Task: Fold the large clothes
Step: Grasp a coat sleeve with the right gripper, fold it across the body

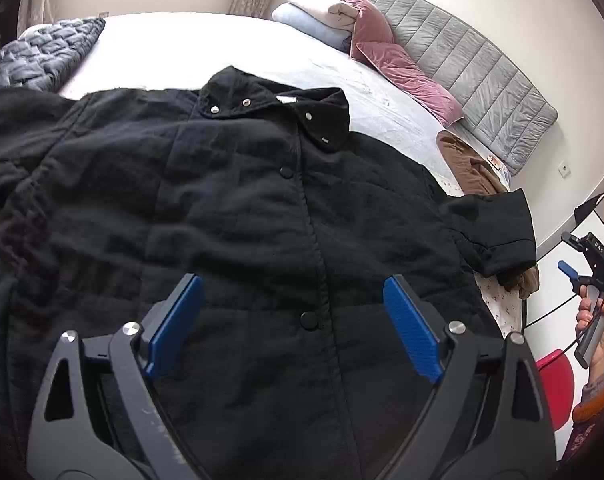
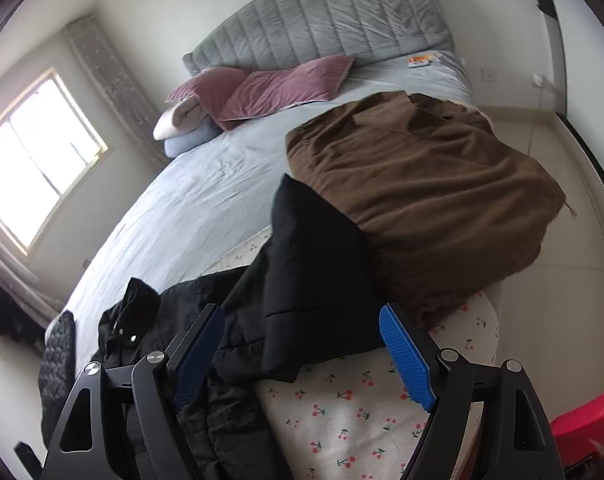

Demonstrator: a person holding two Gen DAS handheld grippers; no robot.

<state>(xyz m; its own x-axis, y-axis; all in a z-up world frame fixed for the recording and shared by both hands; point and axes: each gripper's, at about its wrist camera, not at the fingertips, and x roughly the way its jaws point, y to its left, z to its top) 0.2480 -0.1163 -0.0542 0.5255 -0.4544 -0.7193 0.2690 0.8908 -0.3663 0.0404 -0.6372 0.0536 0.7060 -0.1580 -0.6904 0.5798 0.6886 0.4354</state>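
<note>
The black coat (image 1: 230, 208) is lying spread flat and buttoned on the bed (image 1: 206, 52) (no fold made yet), while the left gripper (image 1: 294, 320) and right gripper (image 2: 302, 344) are hovering spread wide, grasping nothing.

The left hand-held gripper (image 1: 293, 312) has its blue-padded fingers (image 1: 410, 328) spread wide, gripping nothing. The right hand-held gripper (image 2: 302, 354) is likewise spread wide, its grip held in the person's right hand (image 1: 600, 330).
</note>
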